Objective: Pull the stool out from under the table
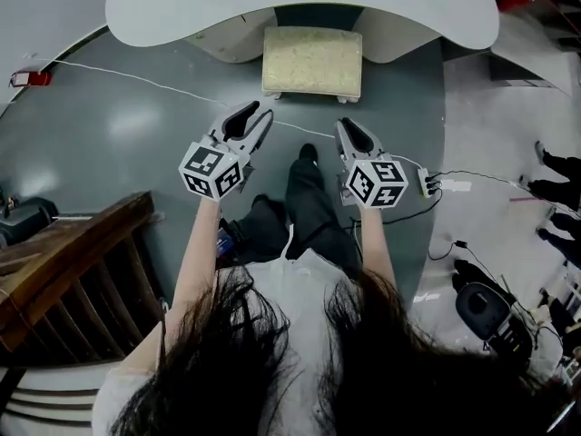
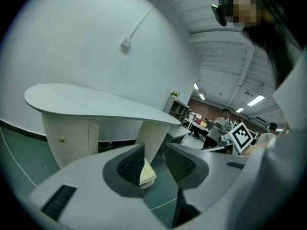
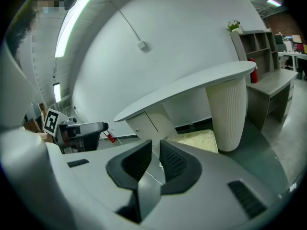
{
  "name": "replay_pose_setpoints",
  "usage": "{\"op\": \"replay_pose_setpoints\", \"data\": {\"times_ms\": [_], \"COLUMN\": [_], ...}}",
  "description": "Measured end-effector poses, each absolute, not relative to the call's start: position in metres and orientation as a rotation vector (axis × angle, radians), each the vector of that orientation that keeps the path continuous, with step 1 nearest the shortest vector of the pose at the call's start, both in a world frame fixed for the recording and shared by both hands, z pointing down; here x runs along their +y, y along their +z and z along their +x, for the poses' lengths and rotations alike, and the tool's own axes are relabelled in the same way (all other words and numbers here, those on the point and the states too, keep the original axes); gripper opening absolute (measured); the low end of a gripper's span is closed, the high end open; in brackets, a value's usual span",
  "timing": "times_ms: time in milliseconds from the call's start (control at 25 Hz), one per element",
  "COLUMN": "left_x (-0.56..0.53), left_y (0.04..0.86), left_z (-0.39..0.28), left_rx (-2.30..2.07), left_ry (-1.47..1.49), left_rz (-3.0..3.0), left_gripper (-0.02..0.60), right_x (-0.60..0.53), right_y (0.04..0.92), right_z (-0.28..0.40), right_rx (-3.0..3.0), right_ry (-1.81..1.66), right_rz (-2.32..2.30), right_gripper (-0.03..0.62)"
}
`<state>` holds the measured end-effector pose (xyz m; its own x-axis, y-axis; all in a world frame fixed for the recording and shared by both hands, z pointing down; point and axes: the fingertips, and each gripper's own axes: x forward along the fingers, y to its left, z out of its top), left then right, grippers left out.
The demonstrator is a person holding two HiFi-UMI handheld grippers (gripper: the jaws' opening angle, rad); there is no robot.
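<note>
Item: stool (image 1: 312,62). Cream cushioned top, rectangular. It is being shown at the far centre of the head view, standing on the grey floor (image 1: 136,134), with its far edge tucked under the rim of the desk (image 1: 300,3) and most of the cushion showing on the near side. In the right gripper view it (image 3: 194,140) is being seen just left of the desk's ribbed pedestal (image 3: 228,114).

Item: desk. White curved top, being carried on the pale pedestal and a cabinet base (image 2: 72,138).

Item: left gripper (image 1: 257,114). It is being held out at the left, pointing toward the stool's left corner and not touching it. Its jaws are being held a little apart, and nothing is being gripped; a sliver of the stool (image 2: 146,174) is being seen beyond the gap.

Item: right gripper (image 1: 347,127). It is being held at the right, near the stool's right corner and apart from it. Its jaws are being held closed to a thin slit, with nothing between them.

Item: marker cubes (image 1: 213,171) (image 1: 377,182), one being carried on each gripper.

Item: white cable (image 1: 136,78), being run across the floor from far left toward a power strip (image 1: 425,184) at the right.

Item: wooden railing (image 1: 73,262), near left.
</note>
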<state>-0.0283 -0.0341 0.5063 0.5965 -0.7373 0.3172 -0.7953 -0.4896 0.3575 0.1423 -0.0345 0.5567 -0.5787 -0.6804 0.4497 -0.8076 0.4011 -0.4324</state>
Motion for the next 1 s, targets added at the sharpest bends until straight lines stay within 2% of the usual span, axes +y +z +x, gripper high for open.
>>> {"op": "replay_pose_setpoints", "data": {"times_ms": [360,640,1000], "left_x": [-0.103,-0.132,-0.156], "left_y": [0.61,0.72,0.809], "left_z": [-0.045,-0.057,-0.076], "left_rx": [-1.275,-1.218,-1.084], "left_ry": [0.24,0.422,0.505], "left_rz": [2.234,2.143,2.055], "left_gripper": [0.143,0.143,0.146], "right_x": [-0.101,-0.141,-0.177], "right_y": [0.665,0.742,0.831], "right_z": [0.185,0.207,0.227], "right_rx": [-2.347,-2.307,-2.225], "right_ry": [0.982,0.941,0.965], "right_rz": [1.357,1.272,1.132], "right_gripper": [0.063,0.064,0.066]}}
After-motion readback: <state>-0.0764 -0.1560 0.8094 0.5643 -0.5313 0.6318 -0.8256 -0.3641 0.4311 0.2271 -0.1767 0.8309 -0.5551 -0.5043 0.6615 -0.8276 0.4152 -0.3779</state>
